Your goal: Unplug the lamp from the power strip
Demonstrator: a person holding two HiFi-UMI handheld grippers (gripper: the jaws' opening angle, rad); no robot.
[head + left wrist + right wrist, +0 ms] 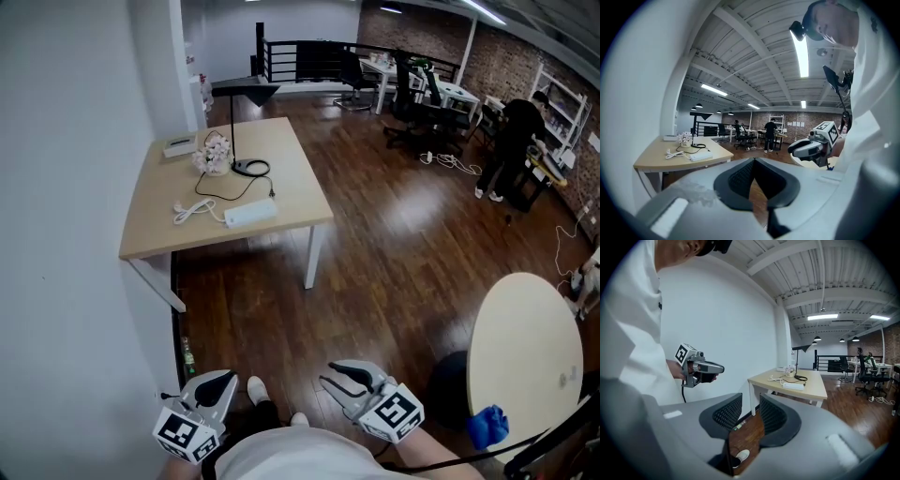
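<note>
The black desk lamp (233,131) stands on a light wooden table (286,155) far ahead at the upper left. Its black cord runs to a white power strip (250,213) near the table's front edge. Both grippers hang low beside my body, well short of the table. My left gripper (228,377) is shut and holds nothing. My right gripper (330,376) is open, with bare floor showing between its pads. The left gripper view shows the power strip (701,157) and the lamp (694,131) small and distant. The right gripper view shows the lamp (796,364) and the power strip (793,386) beyond the left gripper (719,367).
On the table are also a small flower bunch (216,152), a white box (178,145) and a coiled white cord (190,210). A white wall runs along the left. A round pale table (525,347) stands at my right. Desks, chairs (422,94) and a person (514,141) fill the back.
</note>
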